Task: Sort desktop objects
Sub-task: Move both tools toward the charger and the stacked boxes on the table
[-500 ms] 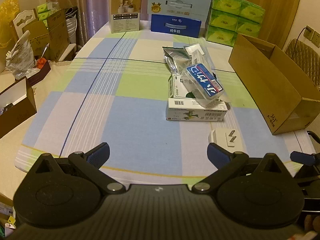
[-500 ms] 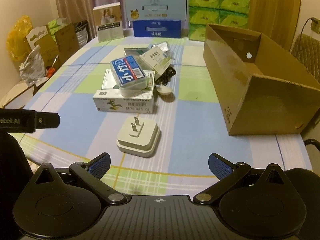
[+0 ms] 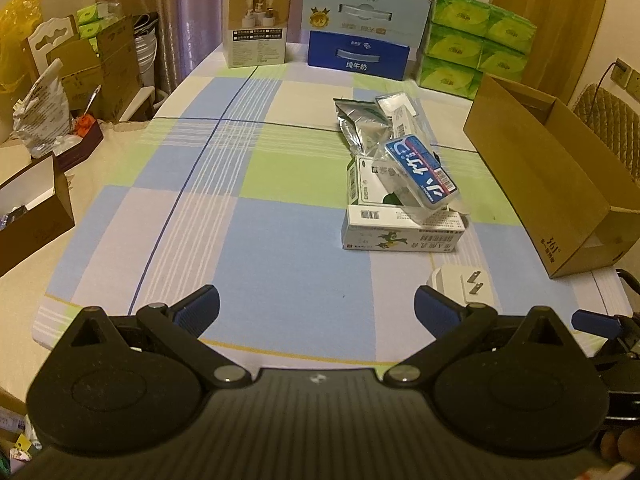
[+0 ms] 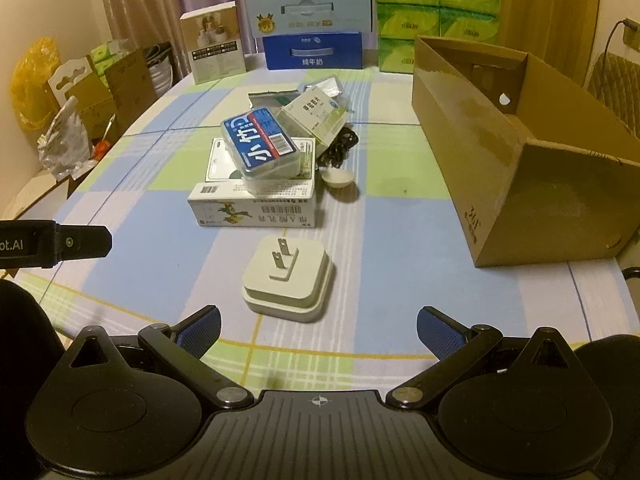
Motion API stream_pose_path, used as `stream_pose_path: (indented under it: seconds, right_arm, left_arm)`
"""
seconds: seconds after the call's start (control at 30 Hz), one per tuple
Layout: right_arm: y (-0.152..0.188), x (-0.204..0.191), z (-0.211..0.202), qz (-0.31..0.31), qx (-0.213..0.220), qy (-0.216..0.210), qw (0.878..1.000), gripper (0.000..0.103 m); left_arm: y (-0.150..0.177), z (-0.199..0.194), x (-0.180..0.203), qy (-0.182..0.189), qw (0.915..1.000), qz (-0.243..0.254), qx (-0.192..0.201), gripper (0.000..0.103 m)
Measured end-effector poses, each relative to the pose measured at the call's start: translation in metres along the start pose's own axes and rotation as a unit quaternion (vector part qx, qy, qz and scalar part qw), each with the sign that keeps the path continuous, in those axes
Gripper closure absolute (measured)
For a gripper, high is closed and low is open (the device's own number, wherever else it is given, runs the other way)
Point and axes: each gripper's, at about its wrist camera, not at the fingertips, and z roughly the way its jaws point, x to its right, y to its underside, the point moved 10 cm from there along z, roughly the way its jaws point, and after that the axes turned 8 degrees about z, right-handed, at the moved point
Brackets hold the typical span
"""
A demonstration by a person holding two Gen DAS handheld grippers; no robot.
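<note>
A white plug adapter (image 4: 289, 278) lies prongs-up on the checked tablecloth, just ahead of my open right gripper (image 4: 318, 330); it shows in the left wrist view too, the adapter (image 3: 466, 282). Behind it is a pile: a long white carton (image 4: 256, 206), a blue-labelled clear box (image 4: 262, 146) on top, a small white-green box (image 4: 316, 114), foil pouches (image 3: 362, 124) and a black cord (image 4: 340, 148). An open brown cardboard box (image 4: 516, 152) stands at the right. My left gripper (image 3: 316, 306) is open over bare cloth, left of the pile.
Milk cartons (image 3: 360, 24), a white product box (image 3: 256, 26) and green tissue packs (image 3: 476, 44) line the table's far edge. Cardboard boxes and bags (image 3: 44, 120) crowd the floor at the left. A small white spoon (image 4: 338, 178) lies beside the pile.
Both views have shifted only slightly; the right gripper sits a little closer to the adapter. Nothing on the table has moved.
</note>
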Motion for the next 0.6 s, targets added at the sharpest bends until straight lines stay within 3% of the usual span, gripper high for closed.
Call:
stream_pose_path:
  seconds: [0.6]
  right_arm:
    - [-0.0075, -0.0081, 0.0088, 0.012, -0.009, -0.008, 1.000, 0.002]
  left_arm:
    - [-0.0092, 0.0044, -0.0044, 0.013, 0.9998, -0.004, 0.014, 0.001]
